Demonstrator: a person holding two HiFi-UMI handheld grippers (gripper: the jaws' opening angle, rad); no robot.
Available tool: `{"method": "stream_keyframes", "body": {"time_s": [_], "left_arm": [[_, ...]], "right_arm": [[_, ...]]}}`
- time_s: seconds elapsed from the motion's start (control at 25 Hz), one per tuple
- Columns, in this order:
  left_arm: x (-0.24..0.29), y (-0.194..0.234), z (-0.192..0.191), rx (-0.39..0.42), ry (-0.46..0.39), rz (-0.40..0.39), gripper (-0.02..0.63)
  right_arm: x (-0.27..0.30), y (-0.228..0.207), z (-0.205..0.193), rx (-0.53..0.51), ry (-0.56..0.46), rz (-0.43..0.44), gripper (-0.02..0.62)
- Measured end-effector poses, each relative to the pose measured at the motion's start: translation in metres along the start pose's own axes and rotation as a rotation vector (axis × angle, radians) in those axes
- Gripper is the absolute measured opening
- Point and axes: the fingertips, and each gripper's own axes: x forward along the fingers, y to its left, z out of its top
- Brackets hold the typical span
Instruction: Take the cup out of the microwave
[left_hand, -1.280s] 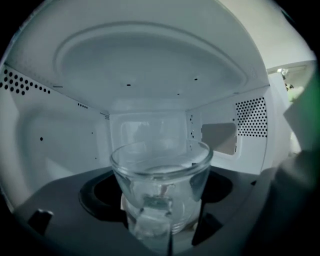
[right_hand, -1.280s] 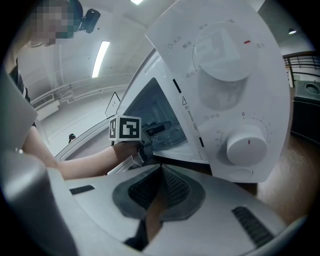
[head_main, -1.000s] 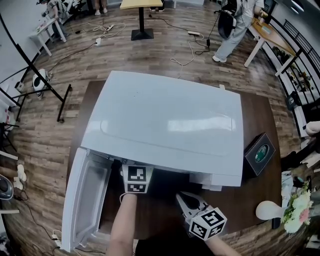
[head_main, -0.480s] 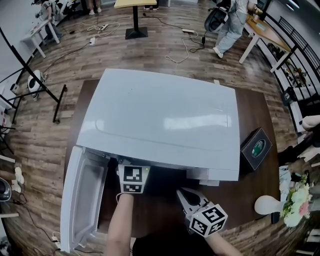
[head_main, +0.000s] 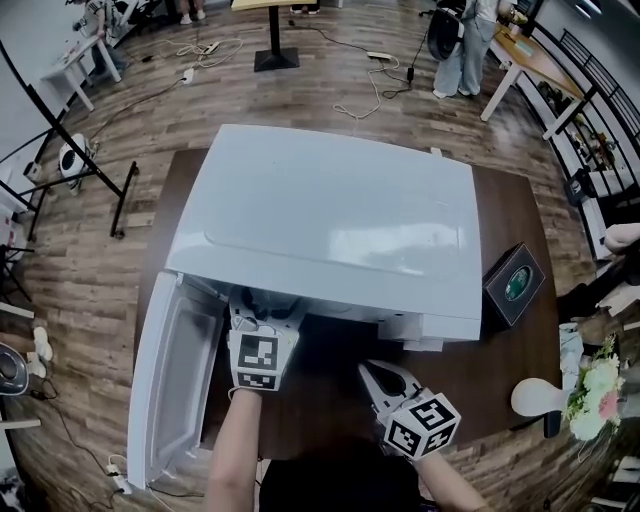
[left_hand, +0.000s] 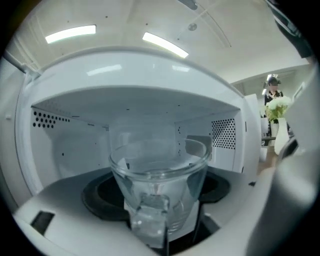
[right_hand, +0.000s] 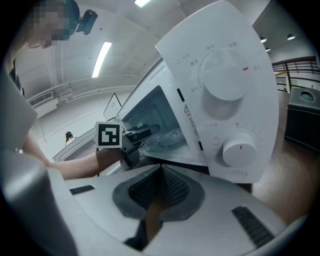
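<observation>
Clamped with the left gripper (head_main: 262, 305) on the cup (left_hand: 159, 172): a jaw dark through the glass on either side, handle turned toward the camera. Held at the mouth of the microwave (head_main: 330, 215), just in front of the dark turntable ring (left_hand: 97, 197) and inside the door frame. Lifted or resting on the sill: cannot tell.

Judged as the withdrawal step, with the grasp made and the cup not yet clear of the opening. Next move: draw straight back and level, rim kept under the cavity roof and away from the open door (head_main: 175, 375) swung out to the left. Then set down on a bare part of the table (head_main: 510, 380). Keep upright throughout; liquid inside or not, unresolved.

Right gripper (right_hand: 160, 175) shut with nothing between the pads. Parked low in front of the control panel, below the knobs (right_hand: 240, 147), well apart from the cup.

Cup itself: clear glass, wide at the rim, tapering to a narrower base, thick moulded handle. Probably rigid, smooth and inclined to slip, so no easing of the grip before set-down.
</observation>
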Motion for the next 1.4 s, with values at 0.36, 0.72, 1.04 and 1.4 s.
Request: {"method": "stream_keyframes", "body": {"time_s": [0.36, 0.72, 1.04, 1.4], "left_arm": [[-0.039, -0.013, 0.002, 0.000, 0.006, -0.012, 0.388], [-0.078, -0.029, -0.001, -0.045, 0.018, -0.025, 0.388], [-0.120, -0.043, -0.002, -0.116, 0.010, -0.026, 0.388], [-0.166, -0.061, -0.010, -0.150, 0.030, -0.043, 0.388]], "right_arm": [[-0.008, 0.006, -0.003, -0.007, 0.007, 0.011, -0.005], [-0.015, 0.018, 0.007, -0.020, -0.021, 0.009, -0.005], [-0.026, 0.026, 0.016, -0.041, -0.036, -0.010, -0.006], [-0.051, 0.037, 0.017, -0.105, -0.077, -0.048, -0.006]]}}
